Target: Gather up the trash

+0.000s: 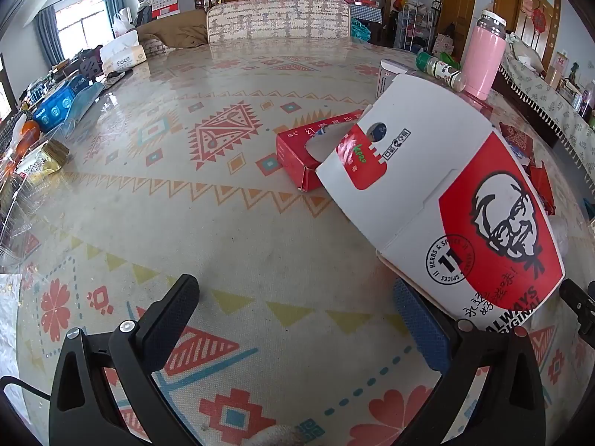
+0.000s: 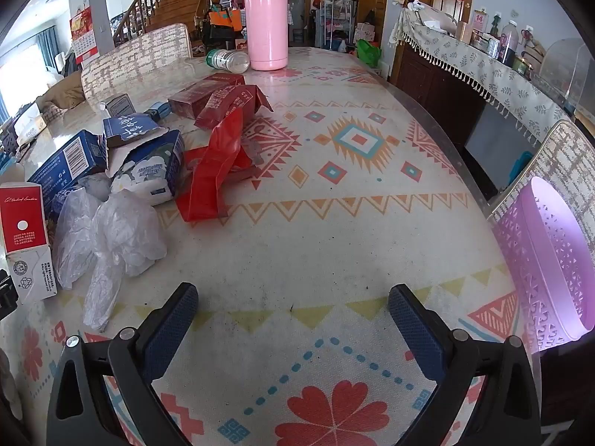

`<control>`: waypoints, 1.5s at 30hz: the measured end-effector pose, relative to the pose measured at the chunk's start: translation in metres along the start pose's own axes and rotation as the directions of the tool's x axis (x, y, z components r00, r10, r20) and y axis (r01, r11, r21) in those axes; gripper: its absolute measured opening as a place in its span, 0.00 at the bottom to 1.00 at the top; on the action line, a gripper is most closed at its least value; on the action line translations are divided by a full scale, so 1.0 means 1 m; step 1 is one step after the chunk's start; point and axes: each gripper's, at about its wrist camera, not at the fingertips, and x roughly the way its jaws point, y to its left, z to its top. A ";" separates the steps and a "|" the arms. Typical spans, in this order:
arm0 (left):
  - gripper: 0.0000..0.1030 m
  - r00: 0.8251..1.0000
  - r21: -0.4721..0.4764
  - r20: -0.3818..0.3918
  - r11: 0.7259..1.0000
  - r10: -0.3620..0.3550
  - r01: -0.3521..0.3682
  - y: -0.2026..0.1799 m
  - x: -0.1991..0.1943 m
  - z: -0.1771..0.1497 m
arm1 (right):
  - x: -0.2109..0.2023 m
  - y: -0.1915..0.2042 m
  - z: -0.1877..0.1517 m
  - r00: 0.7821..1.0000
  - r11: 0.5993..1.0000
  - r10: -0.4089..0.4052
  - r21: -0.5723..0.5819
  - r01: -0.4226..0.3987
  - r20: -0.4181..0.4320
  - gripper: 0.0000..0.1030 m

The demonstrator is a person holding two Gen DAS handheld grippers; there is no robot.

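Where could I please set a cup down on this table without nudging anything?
Bare cloth lies between the red wrapper and the purple basket, and left of the red tissue box. It is crowded around the blue cartons and plastic bags.

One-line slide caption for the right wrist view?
Right gripper, open, above patterned table; trash pile left, purple basket right.

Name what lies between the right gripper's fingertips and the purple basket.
Only bare patterned tablecloth separates the right gripper from the purple basket, in the right wrist view.
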 end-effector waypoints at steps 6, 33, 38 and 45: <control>1.00 1.000 -0.008 -0.003 1.000 0.005 -0.005 0.000 0.000 0.000 | 0.000 0.000 0.000 1.000 1.000 0.001 0.001 -0.001 0.001 1.00; 1.00 1.000 -0.023 -0.002 1.000 0.017 -0.017 0.001 -0.002 -0.002 | 0.000 0.000 0.000 1.000 1.000 0.001 0.001 -0.001 0.001 1.00; 1.00 1.000 -0.010 -0.020 1.000 0.008 -0.008 -0.001 -0.004 -0.005 | 0.000 0.000 0.000 1.000 1.000 0.001 0.001 -0.001 0.001 1.00; 1.00 0.998 0.035 -0.016 0.998 -0.055 0.055 -0.001 -0.019 -0.022 | 0.000 0.000 -0.001 1.000 1.000 0.003 0.001 -0.003 0.001 1.00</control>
